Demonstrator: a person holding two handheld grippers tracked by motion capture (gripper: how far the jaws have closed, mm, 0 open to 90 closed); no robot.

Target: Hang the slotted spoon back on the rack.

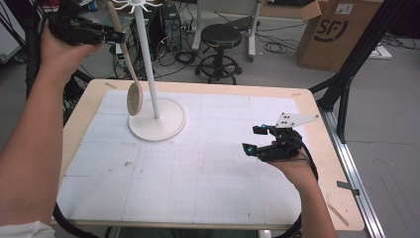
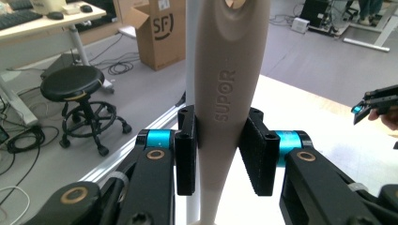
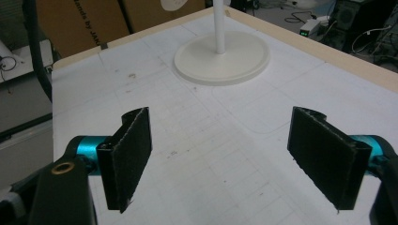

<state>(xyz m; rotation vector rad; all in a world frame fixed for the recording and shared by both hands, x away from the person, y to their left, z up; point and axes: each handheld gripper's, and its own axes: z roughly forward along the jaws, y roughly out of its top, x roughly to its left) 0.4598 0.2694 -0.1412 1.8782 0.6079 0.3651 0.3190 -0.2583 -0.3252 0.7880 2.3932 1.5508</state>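
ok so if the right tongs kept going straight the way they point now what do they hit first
Probably the round base of the white stand. The open right tongs point across bare mat toward it, though depth is hard to judge.

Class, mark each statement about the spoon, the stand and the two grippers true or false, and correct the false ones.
1. The left gripper is shut on the spoon handle. True.
2. The spoon lies flat on the table. False: it hangs in the air beside the stand, bowl downward.
3. The right gripper holds the stand's pole. False: its jaws are open and hold nothing.
4. The stand's round base rests on the table. True.
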